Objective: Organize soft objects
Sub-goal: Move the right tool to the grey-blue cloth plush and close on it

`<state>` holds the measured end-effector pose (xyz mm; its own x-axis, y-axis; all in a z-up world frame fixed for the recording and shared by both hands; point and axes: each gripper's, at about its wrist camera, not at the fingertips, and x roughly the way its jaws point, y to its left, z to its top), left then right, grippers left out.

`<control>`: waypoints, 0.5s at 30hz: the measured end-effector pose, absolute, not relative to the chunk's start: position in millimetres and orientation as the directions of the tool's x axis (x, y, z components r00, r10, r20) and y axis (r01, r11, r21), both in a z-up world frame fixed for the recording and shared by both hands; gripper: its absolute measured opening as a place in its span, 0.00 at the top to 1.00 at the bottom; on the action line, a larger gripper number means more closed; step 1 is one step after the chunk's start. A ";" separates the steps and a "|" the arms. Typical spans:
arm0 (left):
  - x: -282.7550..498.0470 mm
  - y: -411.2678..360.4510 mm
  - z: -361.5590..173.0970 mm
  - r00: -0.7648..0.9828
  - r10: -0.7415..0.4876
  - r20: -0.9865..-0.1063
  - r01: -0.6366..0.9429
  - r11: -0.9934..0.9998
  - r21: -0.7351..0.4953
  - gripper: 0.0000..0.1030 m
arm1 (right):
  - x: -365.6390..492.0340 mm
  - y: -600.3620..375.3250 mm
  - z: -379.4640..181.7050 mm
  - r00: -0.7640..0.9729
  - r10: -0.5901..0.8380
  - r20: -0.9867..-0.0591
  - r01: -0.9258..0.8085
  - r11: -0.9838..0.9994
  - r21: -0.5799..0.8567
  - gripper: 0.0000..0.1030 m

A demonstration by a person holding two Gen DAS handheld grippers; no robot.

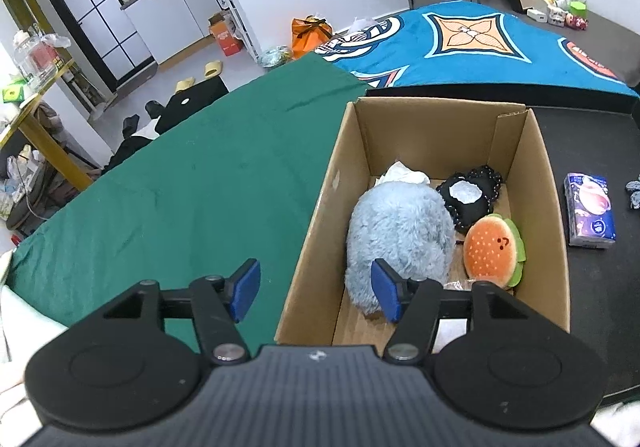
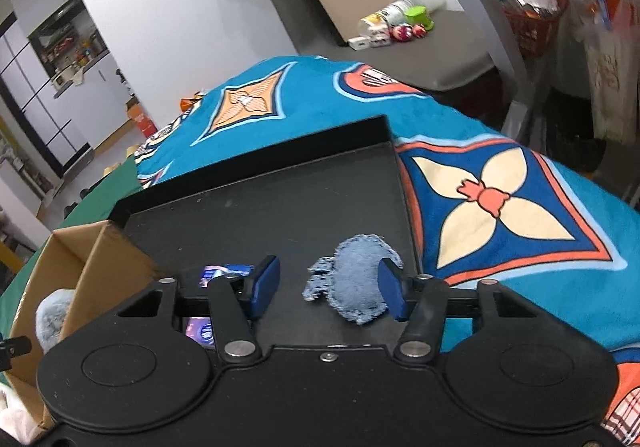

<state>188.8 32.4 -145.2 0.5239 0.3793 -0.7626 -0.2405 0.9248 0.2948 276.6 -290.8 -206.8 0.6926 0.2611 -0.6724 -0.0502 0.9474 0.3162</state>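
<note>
An open cardboard box (image 1: 436, 119) holds a fluffy grey-blue plush (image 1: 396, 231), a burger plush (image 1: 492, 251), a black lace piece (image 1: 470, 199) and a white cloth (image 1: 402, 173). My left gripper (image 1: 316, 289) is open over the box's left wall, its right pad in front of the fluffy plush, nothing held. In the right wrist view a blue denim scrap (image 2: 356, 279) lies on the black tray (image 2: 260, 203). My right gripper (image 2: 326, 289) is open above it; its right pad sits at the scrap's edge, the left pad stands apart. The box (image 2: 100, 259) is at the left.
A tissue pack (image 1: 590, 211) lies on the black tray right of the box, partly hidden behind my right gripper's left finger (image 2: 226, 271). Green cloth (image 1: 200, 187) covers the surface left of the box. A blue patterned blanket (image 2: 500, 199) lies beyond and right of the tray.
</note>
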 end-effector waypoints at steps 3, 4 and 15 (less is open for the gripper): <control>191.8 28.6 -146.9 0.515 0.395 -0.761 -0.240 0.918 0.314 0.42 | 278.9 -294.7 -213.2 0.694 0.249 -0.675 -0.032 0.948 0.316 0.52; 193.0 27.4 -147.9 0.509 0.398 -0.763 -0.240 0.917 0.318 0.42 | 279.5 -295.4 -215.0 0.694 0.247 -0.676 -0.028 0.948 0.318 0.52; 199.1 17.3 -152.4 0.478 0.421 -0.771 -0.218 0.907 0.360 0.42 | 288.1 -296.9 -230.3 0.683 0.240 -0.690 -0.009 0.947 0.321 0.57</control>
<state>199.1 17.3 -152.4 0.4777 0.4210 -0.7710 -0.2177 0.9071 0.3603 288.1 -296.9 -230.3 0.6831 0.2399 -0.6898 -0.0086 0.9471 0.3209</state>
